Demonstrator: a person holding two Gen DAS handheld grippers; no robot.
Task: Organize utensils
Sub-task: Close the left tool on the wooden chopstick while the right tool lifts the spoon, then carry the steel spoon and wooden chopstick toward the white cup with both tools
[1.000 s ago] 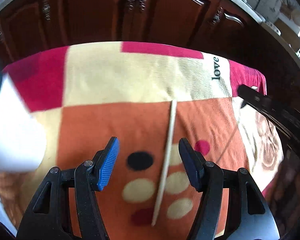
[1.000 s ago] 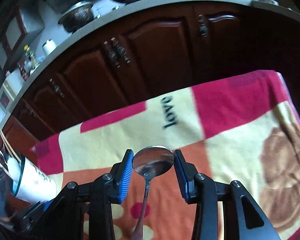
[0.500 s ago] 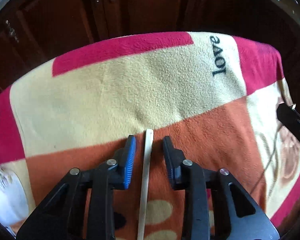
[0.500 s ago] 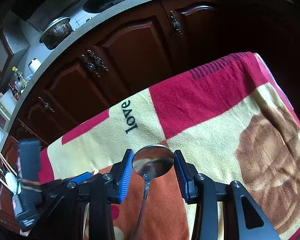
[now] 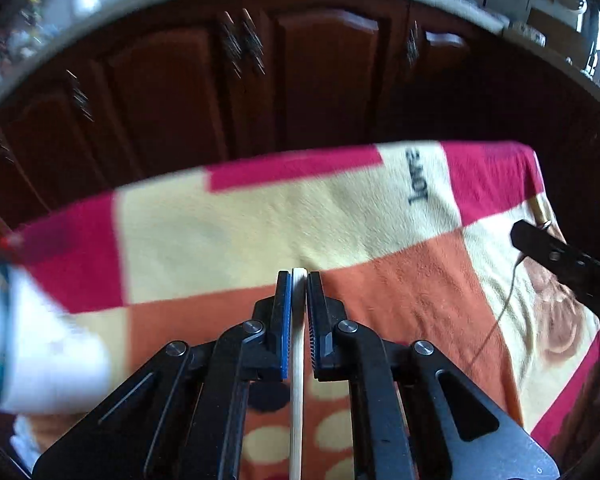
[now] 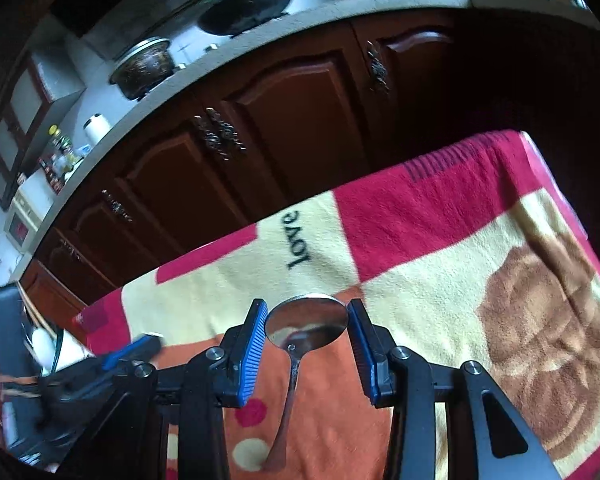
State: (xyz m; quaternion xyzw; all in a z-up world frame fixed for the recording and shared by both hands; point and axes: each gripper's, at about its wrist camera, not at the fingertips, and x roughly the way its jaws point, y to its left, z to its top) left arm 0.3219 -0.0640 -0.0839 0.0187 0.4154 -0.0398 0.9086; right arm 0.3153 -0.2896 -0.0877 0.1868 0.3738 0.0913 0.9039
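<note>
My left gripper [image 5: 298,280] is shut on a pale wooden chopstick [image 5: 297,360] that runs back between its blue pads, above the patterned blanket [image 5: 228,232]. My right gripper [image 6: 307,316] is shut on a metal spoon [image 6: 306,322], bowl up between the pads, handle hanging down toward the blanket [image 6: 440,248]. A white utensil cup [image 5: 40,360] stands at the left, blurred; in the right wrist view it [image 6: 46,346] holds several sticks behind the left gripper [image 6: 132,350].
Dark wooden cabinet doors [image 5: 300,80] and a grey countertop [image 6: 260,40] with pots rise beyond the blanket's far edge. The blanket drops off at the right edge [image 6: 560,184]. The right gripper's body [image 5: 560,256] shows at the right of the left wrist view.
My left gripper closed on the chopstick and lifted it off the blanket, tilting up toward the cabinets. My right gripper kept hold of the spoon and shifted a little.
</note>
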